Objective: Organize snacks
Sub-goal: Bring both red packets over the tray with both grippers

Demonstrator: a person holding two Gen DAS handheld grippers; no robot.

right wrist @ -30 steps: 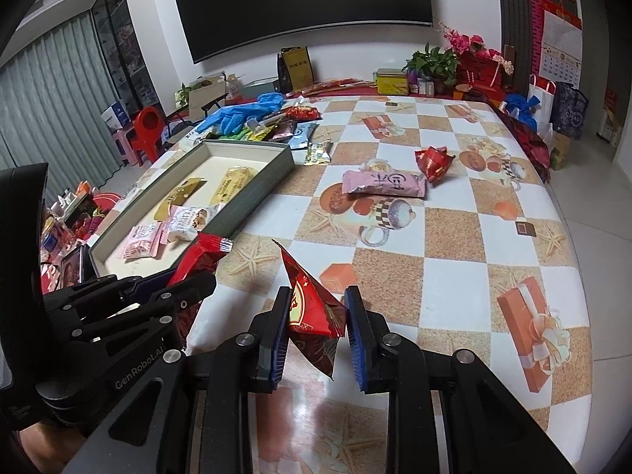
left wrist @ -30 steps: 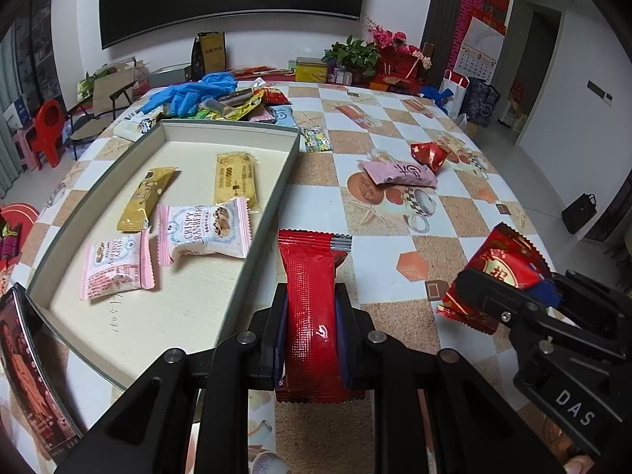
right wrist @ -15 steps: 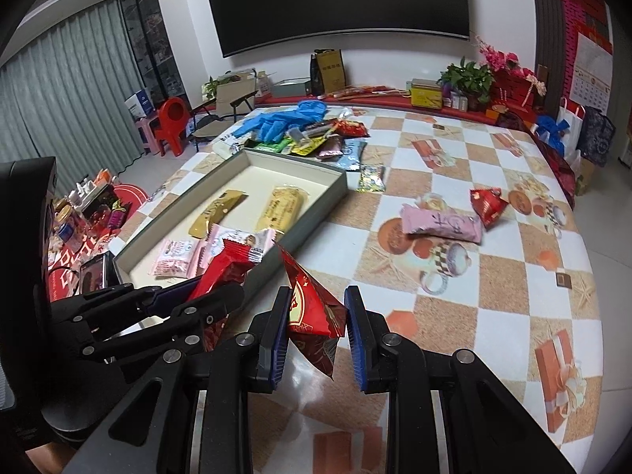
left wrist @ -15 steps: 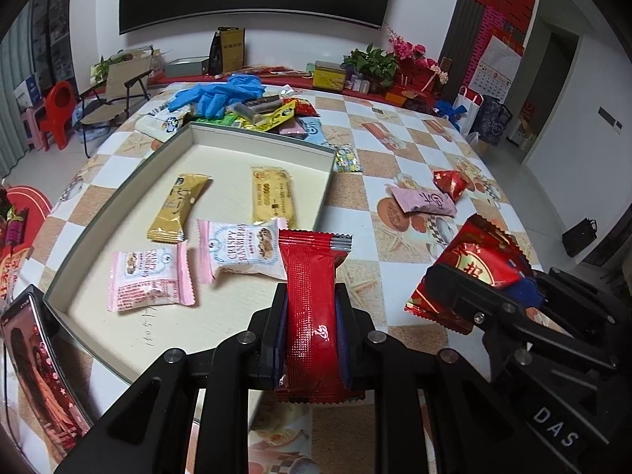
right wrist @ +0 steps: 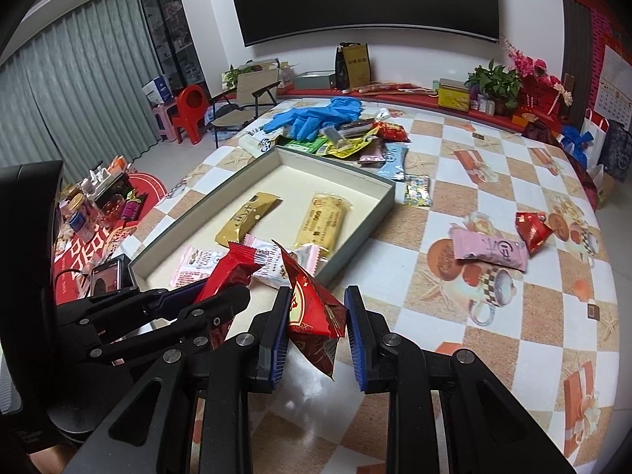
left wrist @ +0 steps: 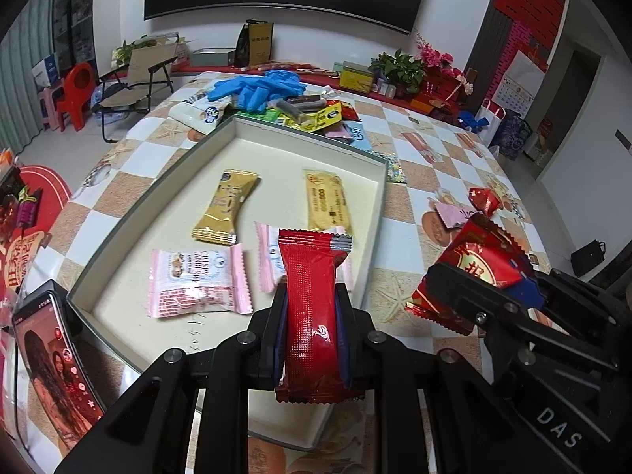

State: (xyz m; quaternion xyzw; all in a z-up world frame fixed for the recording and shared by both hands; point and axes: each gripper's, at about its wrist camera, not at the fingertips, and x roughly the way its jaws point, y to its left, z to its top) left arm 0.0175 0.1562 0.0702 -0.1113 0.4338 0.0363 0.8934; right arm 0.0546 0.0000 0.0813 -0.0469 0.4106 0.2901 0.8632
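Both of your claws have carried their packets leftward since a second ago, so the tray now sits straight ahead of the left one instead of off to its side. Your left claw (left wrist: pixel 312 316) is clamped on a long red packet (left wrist: pixel 312 296), pinched across its narrow width, with its long axis running straight out along the fingers and its crimped far end hanging over the tray's near half. Your right claw (right wrist: pixel 316 331) is clamped on a red pouch with a gold seal (right wrist: pixel 312 308), which stands on edge between the blue pads with one corner pointing up.

Outward from the left claw, the tray (left wrist: pixel 379 213) lies directly below and ahead, its long side running away from you. Two pink packets (left wrist: pixel 197 280) lie nearest, and two gold ones (left wrist: pixel 227 213) lie beyond them.

Your left hand is the nearer one: its packet is already over the tray floor. The right pouch looks to be just short of the tray's right wall, over the checked tablecloth (right wrist: pixel 513 316). Letting go on the left first seems the natural order. Loose snacks remain well to the right, a pink bar (right wrist: pixel 489 251) and a small red pouch (right wrist: pixel 531 229).
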